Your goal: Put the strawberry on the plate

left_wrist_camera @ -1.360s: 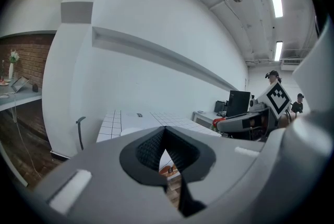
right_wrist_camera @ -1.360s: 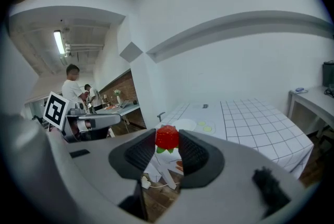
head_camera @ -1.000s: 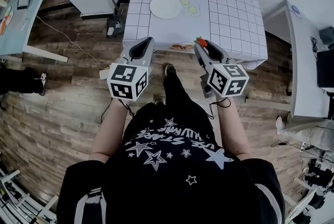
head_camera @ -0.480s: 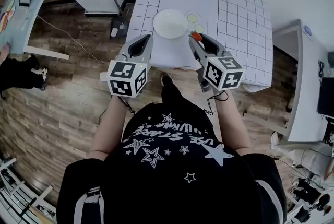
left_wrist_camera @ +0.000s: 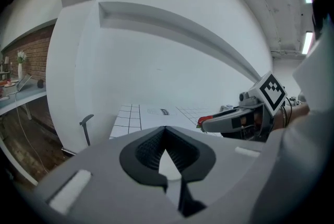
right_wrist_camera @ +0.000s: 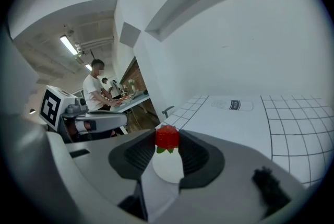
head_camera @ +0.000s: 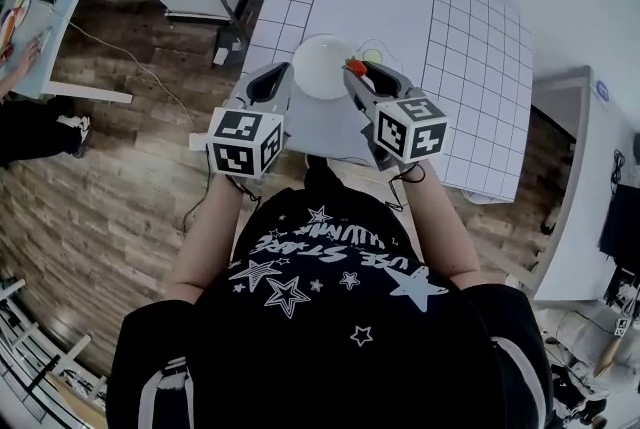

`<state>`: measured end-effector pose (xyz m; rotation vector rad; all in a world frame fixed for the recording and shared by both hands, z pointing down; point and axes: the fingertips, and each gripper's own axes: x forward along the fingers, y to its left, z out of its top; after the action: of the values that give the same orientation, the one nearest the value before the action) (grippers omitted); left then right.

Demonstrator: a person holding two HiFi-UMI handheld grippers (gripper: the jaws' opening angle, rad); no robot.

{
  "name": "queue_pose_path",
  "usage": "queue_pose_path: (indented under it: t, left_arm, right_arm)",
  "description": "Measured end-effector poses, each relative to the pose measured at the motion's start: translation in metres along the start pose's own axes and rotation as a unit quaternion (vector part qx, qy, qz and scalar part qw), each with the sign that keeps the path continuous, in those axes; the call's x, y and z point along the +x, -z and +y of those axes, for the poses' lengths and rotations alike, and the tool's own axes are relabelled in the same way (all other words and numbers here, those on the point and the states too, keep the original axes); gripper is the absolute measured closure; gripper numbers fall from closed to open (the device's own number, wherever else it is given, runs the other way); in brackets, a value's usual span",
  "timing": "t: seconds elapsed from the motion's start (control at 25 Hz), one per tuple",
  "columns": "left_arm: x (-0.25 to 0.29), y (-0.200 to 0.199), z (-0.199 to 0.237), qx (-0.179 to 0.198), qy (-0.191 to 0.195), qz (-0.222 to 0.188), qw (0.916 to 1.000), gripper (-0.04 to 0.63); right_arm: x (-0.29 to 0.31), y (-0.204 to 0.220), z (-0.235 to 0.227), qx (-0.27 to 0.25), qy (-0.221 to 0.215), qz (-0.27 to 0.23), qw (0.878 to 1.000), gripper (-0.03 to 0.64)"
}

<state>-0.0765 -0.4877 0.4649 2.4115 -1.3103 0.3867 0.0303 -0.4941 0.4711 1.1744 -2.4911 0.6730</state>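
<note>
- The right gripper (head_camera: 357, 70) holds the strawberry (head_camera: 354, 66) at the very tips of its two jaws. The jaws are closed on it from both sides.
- In the right gripper view, the red berry sits between the black pads. Its small green leaves peek out below.
- The strawberry is up in the air, at the right edge of the white plate (head_camera: 312, 69). It is not lying on the plate yet.
- The plate sits on the white table (head_camera: 470, 37) with the grid lines, near the edge closest to the person.
- The left gripper (head_camera: 280, 72) is just beside the plate on the other side. Its jaws are pressed together with nothing between them.
- I think the strawberry is small and light, so lifting it is easy.
- It is probably soft, so a hard squeeze could squash it. Its skin looks smooth, so it might slip out of a loose hold.
- The best place to hold it seems to be the fat middle, one pad on each side, as it is held now.
- It is round, so it may roll a little when let go. I think it should go down low over the middle of the plate first.
</note>
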Motion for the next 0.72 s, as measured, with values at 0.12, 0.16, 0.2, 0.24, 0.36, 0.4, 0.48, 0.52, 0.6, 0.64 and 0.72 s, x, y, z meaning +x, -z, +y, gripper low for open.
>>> queue_pose_path:
  t: [0.12,0.16,0.2,0.24,0.36,0.4,0.48,0.52,0.6,0.64,0.72]
  left_arm:
    - [0.015,-0.001,0.009,-0.005,-0.009,0.010,0.9999,0.586]
    - [0.018,0.000,0.011,-0.008,-0.012,0.013,0.9998,0.586]
    - [0.022,0.002,0.013,-0.010,-0.014,0.016,0.9997,0.586]
    - [0.026,0.004,0.015,-0.012,-0.017,0.020,0.9996,0.586]
    - [0.034,0.012,0.020,-0.017,-0.026,0.032,0.9990,0.586]
    - [0.036,0.016,0.022,-0.019,-0.029,0.036,0.9987,0.586]
    - [0.041,0.023,0.025,-0.022,-0.033,0.046,0.9981,0.586]
    - [0.043,0.026,0.026,-0.023,-0.034,0.050,0.9979,0.586]
    - [0.046,0.032,0.027,-0.025,-0.036,0.058,0.9974,0.586]
    - [0.047,0.034,0.027,-0.026,-0.037,0.061,0.9971,0.586]
    - [0.048,0.038,0.029,-0.029,-0.039,0.066,0.9966,0.586]
  right_arm:
    - [0.021,0.002,-0.011,-0.003,-0.013,0.022,1.000,0.471]
    - [0.027,0.005,-0.014,-0.003,-0.015,0.029,0.999,0.471]
    - [0.033,0.008,-0.017,-0.003,-0.017,0.037,0.999,0.471]
    - [0.039,0.011,-0.019,-0.004,-0.020,0.046,0.999,0.471]
    - [0.054,0.025,-0.021,-0.008,-0.030,0.072,0.997,0.471]
    - [0.059,0.030,-0.021,-0.008,-0.034,0.079,0.996,0.471]
    - [0.069,0.038,-0.021,-0.009,-0.041,0.094,0.995,0.471]
    - [0.073,0.042,-0.021,-0.009,-0.043,0.101,0.994,0.471]
    - [0.082,0.049,-0.023,-0.012,-0.044,0.116,0.992,0.471]
    - [0.086,0.052,-0.024,-0.012,-0.043,0.123,0.991,0.471]
    - [0.093,0.057,-0.026,-0.014,-0.043,0.134,0.990,0.471]
